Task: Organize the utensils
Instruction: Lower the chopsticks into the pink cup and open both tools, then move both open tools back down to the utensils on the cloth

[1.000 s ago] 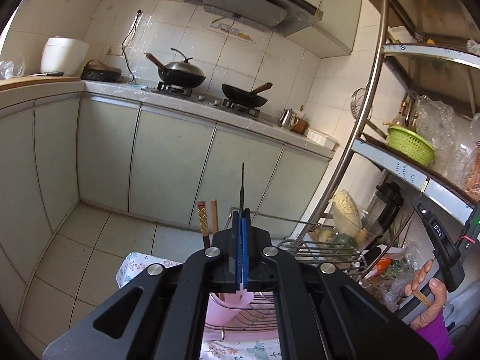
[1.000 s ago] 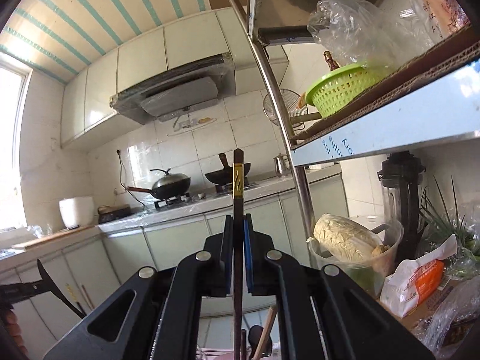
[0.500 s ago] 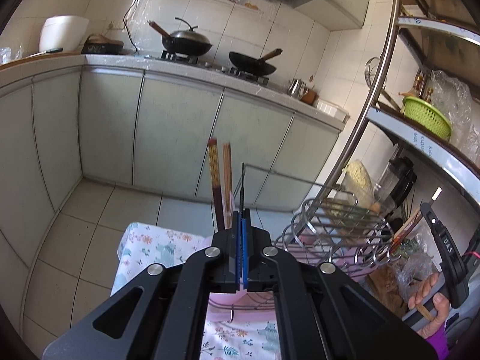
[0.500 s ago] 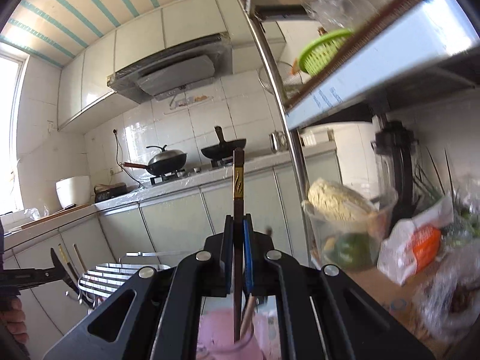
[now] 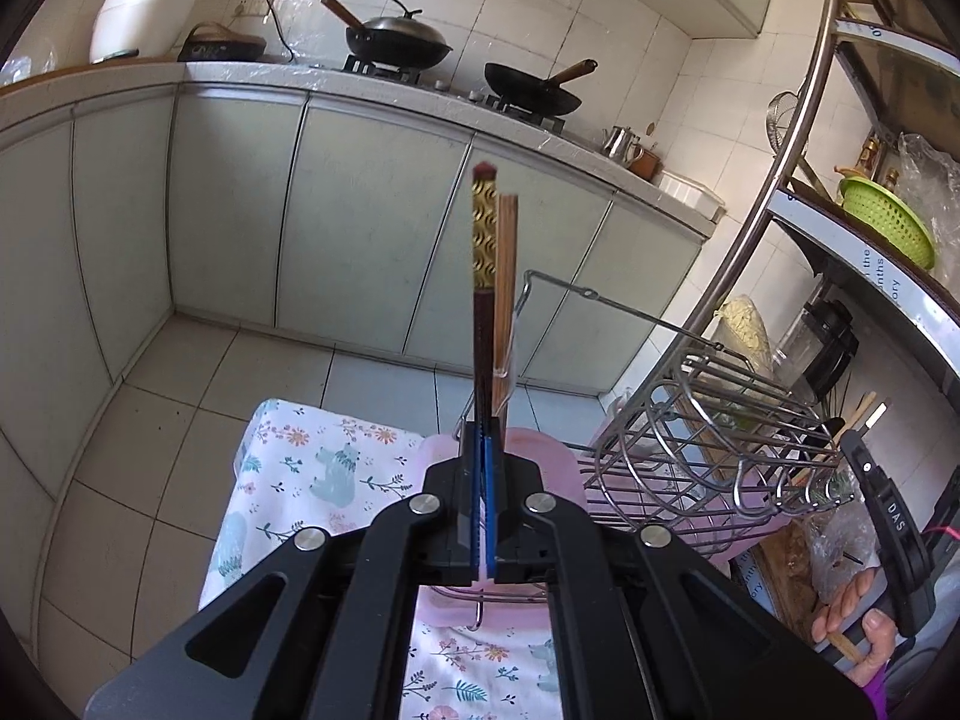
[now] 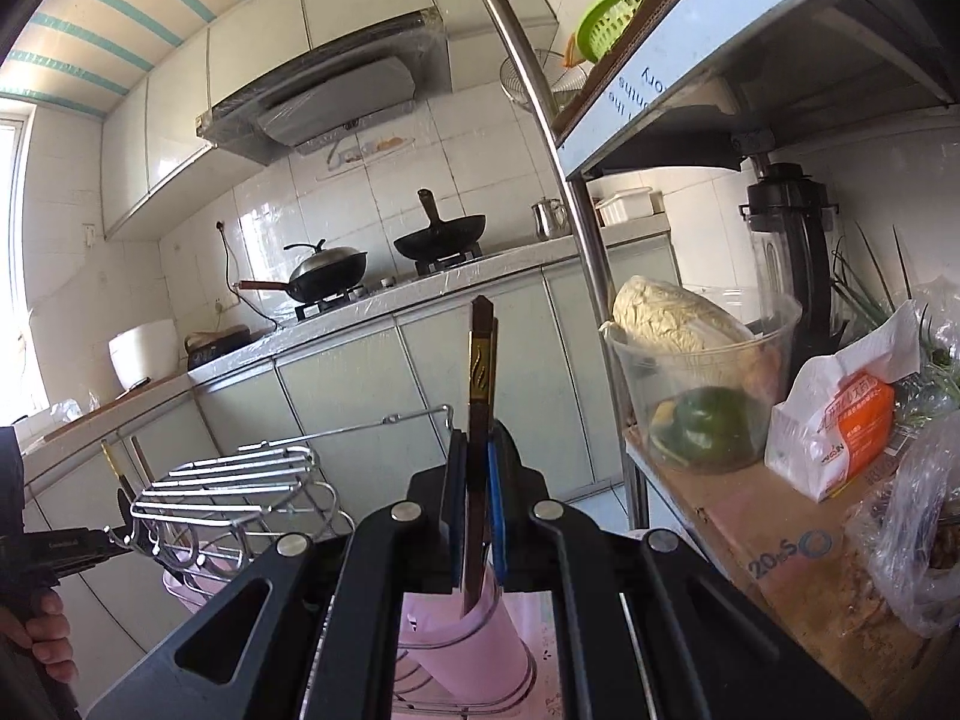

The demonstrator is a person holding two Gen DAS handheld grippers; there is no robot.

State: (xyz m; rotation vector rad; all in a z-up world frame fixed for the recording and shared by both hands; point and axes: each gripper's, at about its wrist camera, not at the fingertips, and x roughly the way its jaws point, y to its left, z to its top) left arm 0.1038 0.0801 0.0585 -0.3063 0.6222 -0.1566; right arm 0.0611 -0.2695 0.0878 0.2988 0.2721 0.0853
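Note:
My right gripper (image 6: 477, 450) is shut on a dark chopstick with a gold band (image 6: 480, 360), held upright with its lower end inside a pink utensil cup (image 6: 462, 642). My left gripper (image 5: 485, 438) is shut on a thin dark utensil that is hard to make out. Just beyond it a dark chopstick with a gold band (image 5: 483, 240) and a plain wooden chopstick (image 5: 506, 276) stand upright over a pink holder (image 5: 540, 450). A wire dish rack (image 5: 720, 450) stands beside it and also shows in the right wrist view (image 6: 240, 480).
A floral tablecloth (image 5: 312, 480) covers the table. A metal shelf post (image 6: 576, 228) rises on the right, with a plastic tub of vegetables (image 6: 696, 384) and a tissue pack (image 6: 840, 420) on a cardboard-lined shelf. Kitchen cabinets and woks (image 5: 396, 42) lie behind.
Both grippers have come lower and tilted toward the table. The right chopstick's lower end has gone deeper into the pink cup. The standing chopsticks now loom closer to my left gripper.

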